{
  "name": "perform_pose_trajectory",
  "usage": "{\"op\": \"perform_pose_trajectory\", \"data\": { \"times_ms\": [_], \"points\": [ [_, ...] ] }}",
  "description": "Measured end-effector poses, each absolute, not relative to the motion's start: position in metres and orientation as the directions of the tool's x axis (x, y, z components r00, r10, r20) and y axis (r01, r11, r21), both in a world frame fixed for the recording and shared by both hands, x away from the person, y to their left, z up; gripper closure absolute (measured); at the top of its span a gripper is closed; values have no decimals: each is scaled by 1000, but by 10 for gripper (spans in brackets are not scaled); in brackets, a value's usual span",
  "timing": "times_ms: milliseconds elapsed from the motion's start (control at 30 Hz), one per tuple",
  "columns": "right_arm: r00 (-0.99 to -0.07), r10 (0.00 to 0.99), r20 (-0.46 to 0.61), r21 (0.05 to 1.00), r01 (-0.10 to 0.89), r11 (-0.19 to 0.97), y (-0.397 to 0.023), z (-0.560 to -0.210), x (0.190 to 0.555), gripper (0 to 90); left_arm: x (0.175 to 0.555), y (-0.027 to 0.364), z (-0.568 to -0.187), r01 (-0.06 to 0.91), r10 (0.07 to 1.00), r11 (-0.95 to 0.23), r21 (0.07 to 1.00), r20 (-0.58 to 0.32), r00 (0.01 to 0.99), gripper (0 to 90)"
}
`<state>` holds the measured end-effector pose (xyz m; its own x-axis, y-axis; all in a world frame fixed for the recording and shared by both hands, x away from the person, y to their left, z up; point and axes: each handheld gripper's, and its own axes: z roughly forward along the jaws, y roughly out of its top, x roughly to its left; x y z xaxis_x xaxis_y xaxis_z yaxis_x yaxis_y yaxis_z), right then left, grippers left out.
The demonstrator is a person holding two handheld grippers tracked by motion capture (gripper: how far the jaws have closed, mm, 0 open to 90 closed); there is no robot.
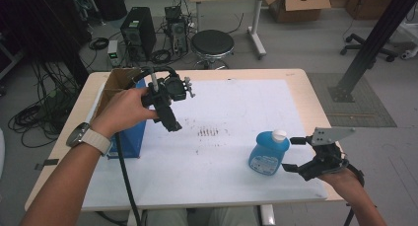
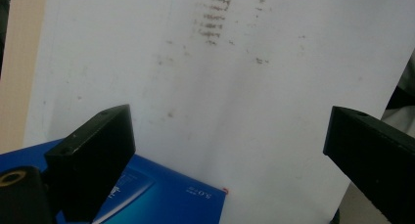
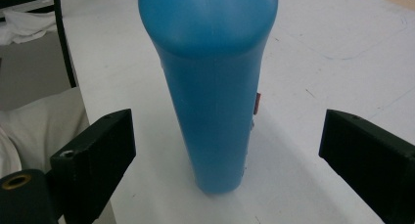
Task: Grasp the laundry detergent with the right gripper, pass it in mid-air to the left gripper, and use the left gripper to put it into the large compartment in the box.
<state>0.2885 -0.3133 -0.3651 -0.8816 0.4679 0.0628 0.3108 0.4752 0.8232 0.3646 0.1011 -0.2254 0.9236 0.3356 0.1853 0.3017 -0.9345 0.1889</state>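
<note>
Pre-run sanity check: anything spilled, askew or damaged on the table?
Nothing spilled. The blue bottle stands upright, cap on. Only oddity: brownish smudges soiling the middle of the white mat. Blue box sits squarely at the left edge.

a watch (image 1: 79, 135) with a dark face and a pale band is worn on the left wrist. both arms are bare, with no sleeves. the left gripper (image 1: 170, 118) is black, with small silver knobs, and a thick black cable (image 1: 124, 174) is hung from it. the right gripper (image 1: 294, 154) is black too, and a grey three-cornered plate (image 1: 331, 134) with small holes is seen on top. square black jaws are seen in both gripper views.
</note>
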Motion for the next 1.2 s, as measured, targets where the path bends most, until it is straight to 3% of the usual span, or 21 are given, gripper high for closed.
{"op": "perform_pose_trajectory", "data": {
  "times_ms": [1200],
  "points": [
    [-890, 448, 85, 837, 308, 452, -296, -385, 296, 65, 366, 101, -227, 306, 338, -934, 187, 180, 924, 55]
  ]
}}
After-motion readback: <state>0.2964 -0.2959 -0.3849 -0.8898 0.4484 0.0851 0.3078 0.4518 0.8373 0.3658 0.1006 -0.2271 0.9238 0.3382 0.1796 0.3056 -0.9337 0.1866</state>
